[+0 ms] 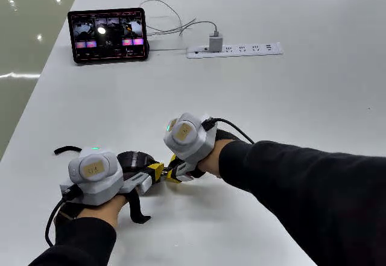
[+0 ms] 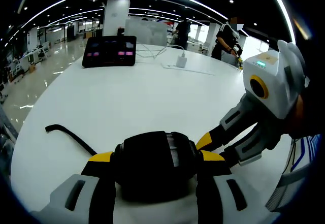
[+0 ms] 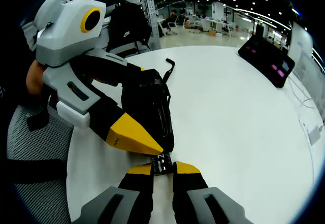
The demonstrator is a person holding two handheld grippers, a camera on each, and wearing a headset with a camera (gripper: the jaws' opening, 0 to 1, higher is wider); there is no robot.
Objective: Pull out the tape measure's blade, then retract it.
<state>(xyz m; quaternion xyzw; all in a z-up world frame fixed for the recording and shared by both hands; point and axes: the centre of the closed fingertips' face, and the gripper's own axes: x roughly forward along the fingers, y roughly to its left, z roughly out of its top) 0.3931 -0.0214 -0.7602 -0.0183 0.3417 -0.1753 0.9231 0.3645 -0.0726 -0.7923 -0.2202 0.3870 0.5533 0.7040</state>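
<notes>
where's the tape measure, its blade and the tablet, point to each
tape measure [image 2: 155,163], left gripper view, top of its black case
blade [image 3: 162,162], right gripper view, the printed end between the jaws
tablet [image 1: 108,34], head view, middle of its lit screen

The bench [image 1: 289,97] is white, smooth and matt, with a faint sheen. The tape measure [image 2: 157,170] has a black casing that looks like matt plastic, ribbed on top, and its black strap [image 2: 68,135] looks soft and dull. The blade [image 3: 162,161] is a thin dark strip with pale print. The left claw [image 2: 156,156] and the right claw [image 3: 163,169] have smooth pale grey plastic shells and matt black jaws tipped in yellow. The tablet [image 1: 108,34] has a glossy screen. The floor [image 1: 24,31] is polished and mirrors the lights. The sleeve [image 1: 301,187] is dark matt cloth.
</notes>
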